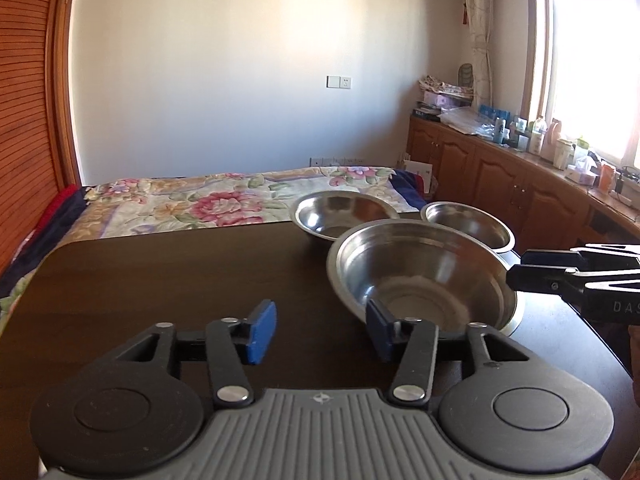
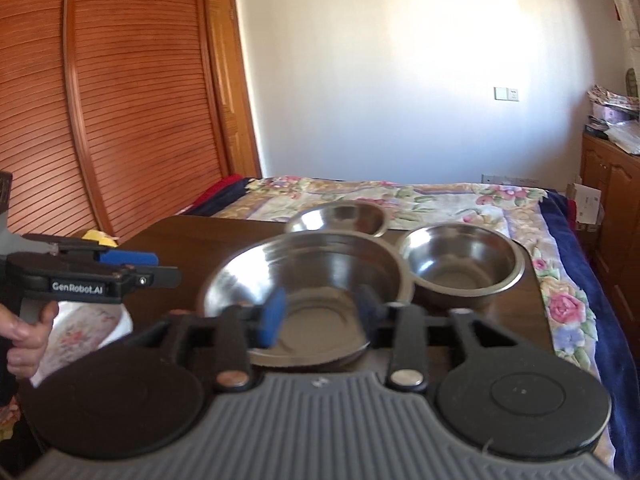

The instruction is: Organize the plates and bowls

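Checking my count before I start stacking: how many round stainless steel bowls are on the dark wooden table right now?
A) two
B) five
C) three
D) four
C: the right wrist view shows three on the dark wooden table: a large round stainless steel bowl nearest, a smaller steel bowl to its right, and another steel bowl behind near the far edge.

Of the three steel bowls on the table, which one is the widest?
The nearest steel bowl, directly ahead of the right gripper. The two bowls beyond it, far left and far right, are clearly narrower.
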